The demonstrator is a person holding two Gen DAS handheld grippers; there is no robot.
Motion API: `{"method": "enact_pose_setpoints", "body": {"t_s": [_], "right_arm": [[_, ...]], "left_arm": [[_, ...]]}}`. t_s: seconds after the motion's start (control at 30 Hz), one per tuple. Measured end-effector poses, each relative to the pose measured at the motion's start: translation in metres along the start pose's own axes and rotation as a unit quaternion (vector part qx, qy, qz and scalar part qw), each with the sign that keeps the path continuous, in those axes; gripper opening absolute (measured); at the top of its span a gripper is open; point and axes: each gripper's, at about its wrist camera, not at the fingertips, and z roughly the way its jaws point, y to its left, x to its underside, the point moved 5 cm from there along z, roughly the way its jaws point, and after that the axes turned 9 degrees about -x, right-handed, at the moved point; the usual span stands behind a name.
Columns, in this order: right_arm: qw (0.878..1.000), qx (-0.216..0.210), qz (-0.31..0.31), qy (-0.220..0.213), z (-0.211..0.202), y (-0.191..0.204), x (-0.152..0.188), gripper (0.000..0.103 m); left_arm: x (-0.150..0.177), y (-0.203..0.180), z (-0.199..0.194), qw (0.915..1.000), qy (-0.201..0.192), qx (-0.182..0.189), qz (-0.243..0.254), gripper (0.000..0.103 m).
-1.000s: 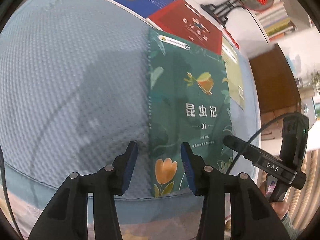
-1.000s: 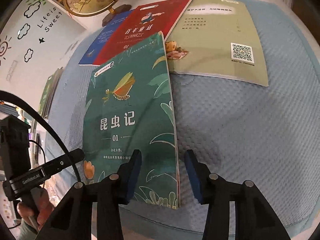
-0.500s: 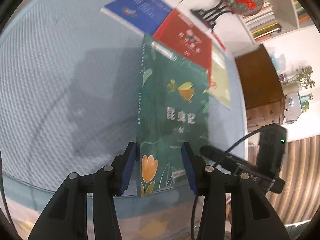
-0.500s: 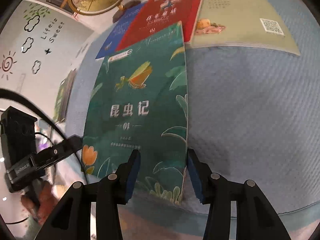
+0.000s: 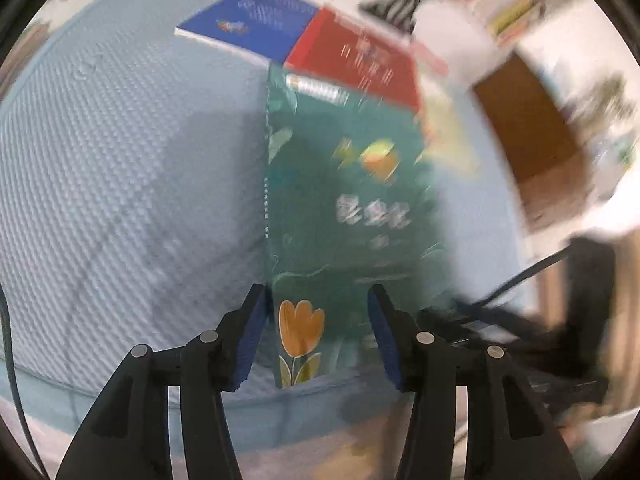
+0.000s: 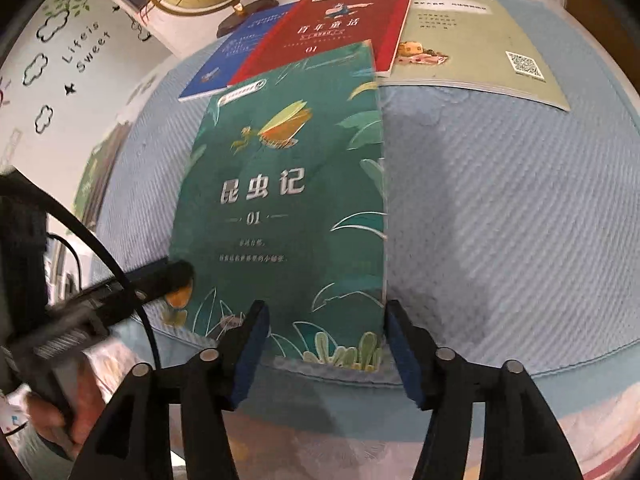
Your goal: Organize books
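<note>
**A:** At the near edge of the pale blue quilted table [image 6: 500,208], where's the job?

**B:** Lining up on the dark green paperback with the insect cover [image 6: 288,200]. It lies flat, its far end overlapping the red paperback [image 6: 340,28]. Both the left gripper [image 5: 316,320] and right gripper [image 6: 324,336] have just been widening their jaws; they straddle its near corners, released, nothing clamped.

**A:** Next?

**B:** Probably lower and close on the near edge.

**A:** Any writing?

**B:** "昆虫记 01" on green, "01" on red, "Life is Sweet" on the wall [image 6: 86,46].
</note>
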Motion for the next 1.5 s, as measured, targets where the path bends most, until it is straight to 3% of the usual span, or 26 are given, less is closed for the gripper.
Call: {"method": "enact_pose_setpoints", "body": {"t_s": [0.03,0.13,0.2,0.3,0.47,0.53,0.63,0.77,0.8,0.9,0.97,1.03,1.1,1.27,1.33,1.5], "right_arm": [[1.000,-0.007,-0.004,0.001,-0.002,-0.002,0.001,0.059],[0.999,-0.042,0.008,0.004,-0.005,-0.011,0.001,0.059],[0.997,-0.068,0.023,0.002,-0.007,-0.016,-0.001,0.059],[0.993,-0.103,0.050,0.000,-0.008,-0.026,-0.003,0.059],[0.986,-0.147,0.082,0.010,-0.012,-0.041,-0.005,0.059],[0.983,-0.159,0.088,0.019,-0.012,-0.044,-0.006,0.059],[0.980,-0.171,0.099,0.032,-0.012,-0.045,-0.009,0.059],[0.973,-0.194,0.117,0.041,-0.020,-0.058,-0.013,0.060],[0.966,-0.222,0.129,0.035,-0.025,-0.062,-0.016,0.066],[0.952,-0.265,0.153,0.020,-0.031,-0.069,-0.025,0.076],[0.944,-0.291,0.157,0.015,-0.033,-0.073,-0.032,0.076],[0.934,-0.320,0.157,0.014,-0.032,-0.073,-0.037,0.067],[0.930,-0.337,0.147,0.009,-0.034,-0.069,-0.039,0.044],[0.966,-0.255,0.048,0.003,-0.030,-0.040,-0.030,0.039],[0.979,-0.201,-0.016,0.007,-0.027,-0.024,-0.022,0.039],[0.984,-0.134,-0.117,0.011,-0.024,0.018,0.000,0.039]], "left_arm": [[-0.004,-0.001,-0.014,0.9992,-0.016,0.031,-0.018,0.040],[-0.011,-0.013,-0.040,0.9961,-0.039,0.074,-0.028,0.040],[-0.008,-0.020,-0.040,0.9966,-0.037,0.071,-0.019,0.040],[-0.006,-0.010,-0.014,0.9985,-0.017,0.032,-0.042,0.040],[0.005,0.006,0.027,0.9957,0.029,0.012,-0.087,0.020],[0.001,0.005,0.031,0.9935,0.032,0.024,-0.106,0.014],[-0.005,-0.002,0.028,0.9821,0.052,0.097,-0.153,0.013],[-0.012,-0.014,0.020,0.9477,0.081,0.214,-0.223,0.013],[-0.015,-0.017,0.016,0.9395,0.082,0.237,-0.233,0.012],[-0.020,-0.025,0.013,0.9299,0.083,0.261,-0.245,0.012],[-0.020,-0.027,0.013,0.9271,0.085,0.267,-0.248,0.012],[-0.016,-0.027,0.016,0.9242,0.095,0.269,-0.254,0.012],[-0.015,-0.028,0.023,0.9359,0.097,0.232,-0.246,0.012],[-0.006,-0.028,0.023,0.9772,0.090,0.099,-0.165,0.013],[-0.004,-0.027,0.021,0.9842,0.086,0.069,-0.139,0.012],[0.004,-0.018,0.008,0.9927,0.067,0.033,-0.095,0.012]]}}
